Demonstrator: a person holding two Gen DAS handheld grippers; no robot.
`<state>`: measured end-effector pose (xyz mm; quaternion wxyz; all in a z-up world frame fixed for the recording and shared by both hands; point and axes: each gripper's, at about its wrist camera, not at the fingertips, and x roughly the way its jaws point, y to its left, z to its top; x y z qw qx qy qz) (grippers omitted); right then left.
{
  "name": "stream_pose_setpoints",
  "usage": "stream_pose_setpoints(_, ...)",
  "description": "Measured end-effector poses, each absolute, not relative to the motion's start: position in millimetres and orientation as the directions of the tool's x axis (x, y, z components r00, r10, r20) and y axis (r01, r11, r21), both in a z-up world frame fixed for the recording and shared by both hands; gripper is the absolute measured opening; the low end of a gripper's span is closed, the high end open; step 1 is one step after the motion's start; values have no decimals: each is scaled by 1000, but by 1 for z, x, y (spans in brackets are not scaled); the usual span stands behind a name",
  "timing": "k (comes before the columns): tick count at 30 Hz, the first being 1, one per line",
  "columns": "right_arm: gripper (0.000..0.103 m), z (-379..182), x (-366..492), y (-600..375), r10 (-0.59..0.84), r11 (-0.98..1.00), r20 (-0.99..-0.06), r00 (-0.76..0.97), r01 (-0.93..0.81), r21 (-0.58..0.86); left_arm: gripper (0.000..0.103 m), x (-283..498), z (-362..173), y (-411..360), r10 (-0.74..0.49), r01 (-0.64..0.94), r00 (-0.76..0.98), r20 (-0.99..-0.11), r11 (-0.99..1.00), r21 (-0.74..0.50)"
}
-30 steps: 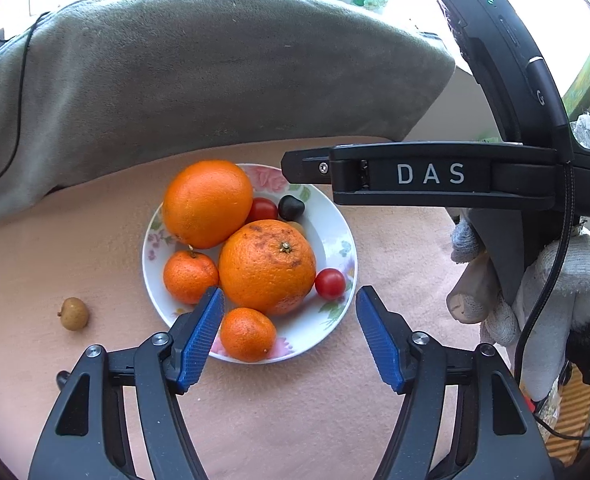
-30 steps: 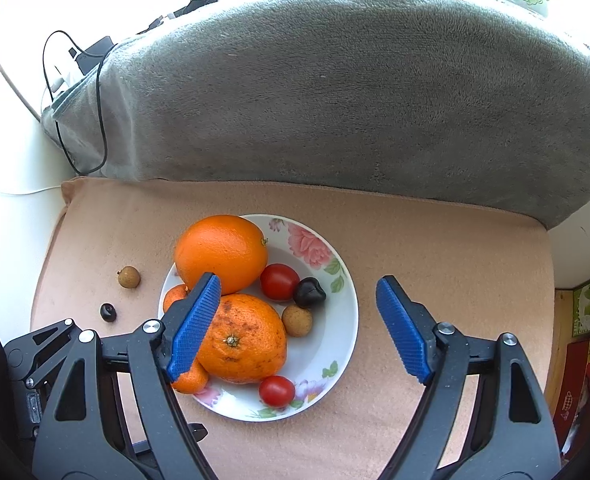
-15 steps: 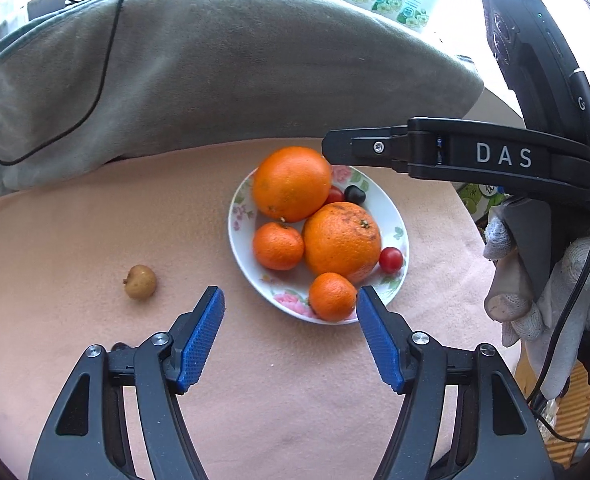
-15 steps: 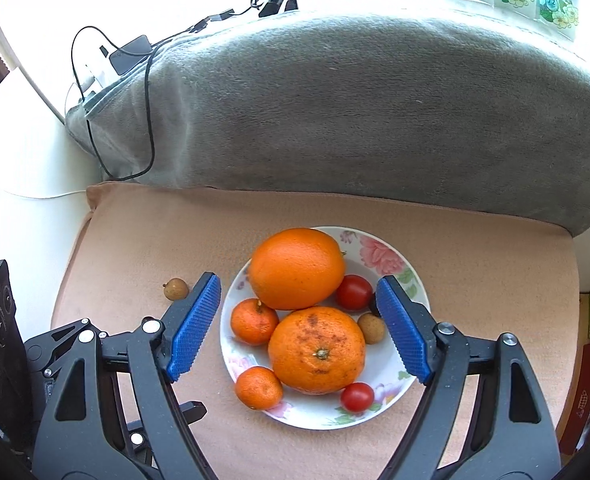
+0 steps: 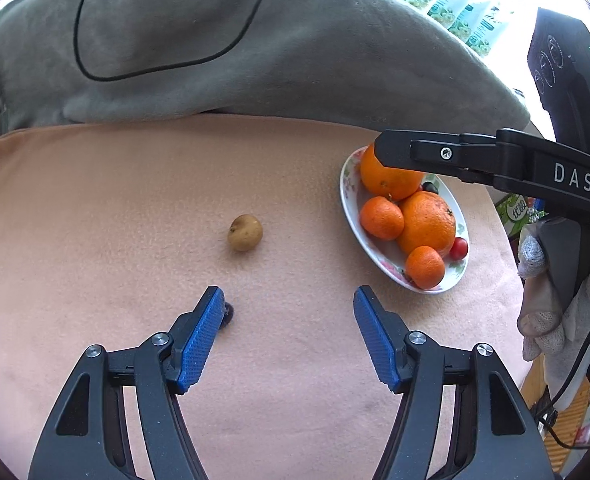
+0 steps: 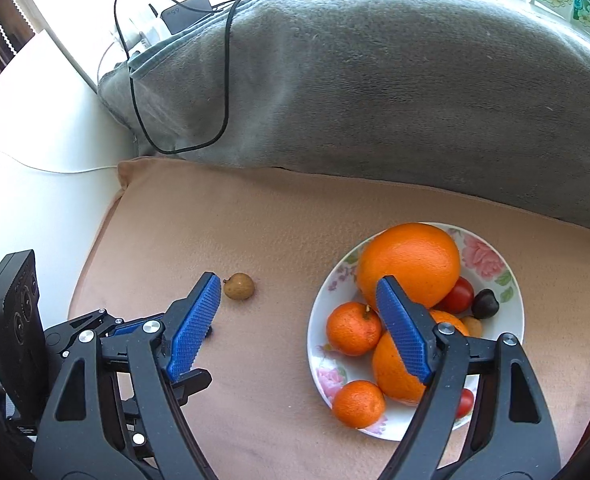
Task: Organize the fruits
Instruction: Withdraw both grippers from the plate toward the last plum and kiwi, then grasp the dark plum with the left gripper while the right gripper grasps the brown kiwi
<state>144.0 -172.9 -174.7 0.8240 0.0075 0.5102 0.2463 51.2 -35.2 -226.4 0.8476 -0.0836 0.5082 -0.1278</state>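
Observation:
A floral plate [image 5: 349, 204] [image 6: 507, 292] on the peach cloth holds two large oranges, three small tangerines, cherry tomatoes, a dark fruit and a brown one. A brown longan [image 5: 245, 233] [image 6: 238, 286] lies loose on the cloth left of the plate. A small dark fruit [image 5: 228, 311] peeks out beside the left gripper's left fingertip. My left gripper [image 5: 289, 312] is open and empty, just short of the longan. My right gripper [image 6: 297, 300] is open and empty, above the cloth between longan and plate.
A grey blanket [image 5: 223, 40] [image 6: 375, 80] with a black cable over it rises along the back of the cloth. Green packets [image 5: 459, 20] stand behind it. The right gripper's body and gloved hand [image 5: 555, 288] sit at the right of the left view.
Both grippers have swung left: the plate slid to the right in both views and the longan moved towards the centre. The small dark fruit came into sight by the left finger.

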Motion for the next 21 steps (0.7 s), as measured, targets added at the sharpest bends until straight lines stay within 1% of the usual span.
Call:
stream_pose_setpoints(3, 83, -180, 144, -157, 419, 869, -842, 339, -419, 264, 65, 49, -234, -19, -303, 96, 445, -842, 952, -292)
stream_pose_setpoints(5, 83, -184, 144, -146, 418, 864, -849, 324, -430, 262, 57, 48, -237, -9, -311, 73, 437, -844, 947, -312)
stream_pose_setpoints(7, 80, -189, 144, -136, 418, 858, -855, 307, -444, 260, 55, 48, -242, -3, -316, 62, 430, -846, 945, -321)
stream_pose_setpoints(9, 71, -195, 144, -126, 416, 851, -864, 284, -458, 259, 52, 49, -244, 1, -318, 60, 425, -848, 944, -324)
stream_pose_setpoints(12, 66, -205, 146, -112, 410, 844, -876, 254, -471, 258, 49, 50, -252, 10, -325, 53, 410, -852, 941, -333)
stream_pose_setpoints(14, 64, -210, 145, -105, 409, 839, -880, 241, -478, 259, 43, 51, -256, 15, -336, 44, 401, -852, 936, -349)
stream_pose_setpoints(21, 54, -229, 146, -83, 386, 831, -901, 197, -499, 247, 40, 55, -265, 20, -352, 55, 381, -855, 932, -359)
